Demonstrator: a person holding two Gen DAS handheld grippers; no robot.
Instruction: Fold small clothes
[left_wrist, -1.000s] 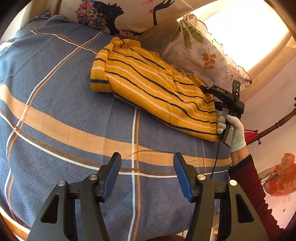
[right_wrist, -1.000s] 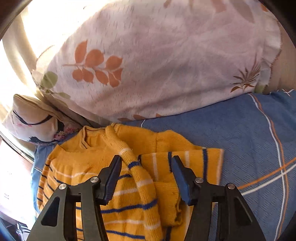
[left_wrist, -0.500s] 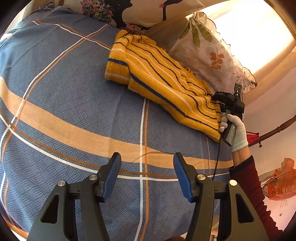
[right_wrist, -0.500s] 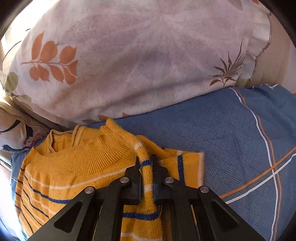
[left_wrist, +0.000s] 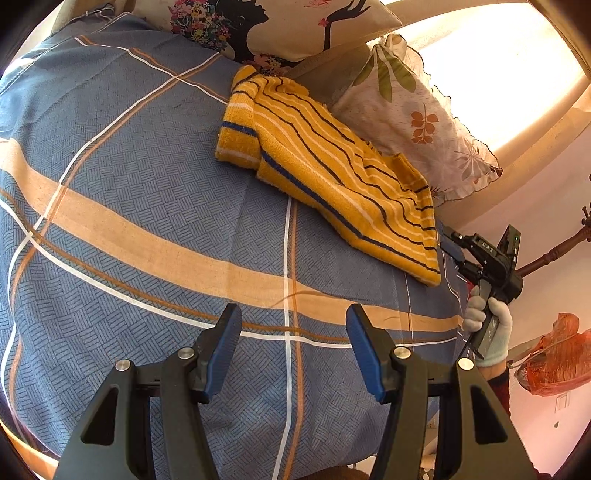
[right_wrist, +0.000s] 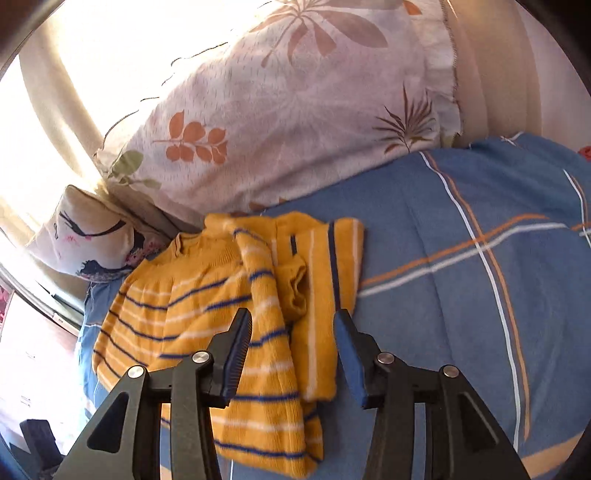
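Half a second earlier the right gripper had pinched the sweater's sleeve; now its jaws were opening, released, with the sleeve lying folded across the body just ahead. The left gripper hung open, well short of the sweater. Smoothing that sleeve flat would help next.

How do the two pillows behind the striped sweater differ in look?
The leaf-print pillow is white with orange and green leaves and a frilled edge; the figure-print pillow is cream with a black silhouette and pink flowers, no frill visible. In the left wrist view the leaf-print one sits right of the yellow sweater, the figure-print one above it. Both rest on the blue plaid bedsheet.
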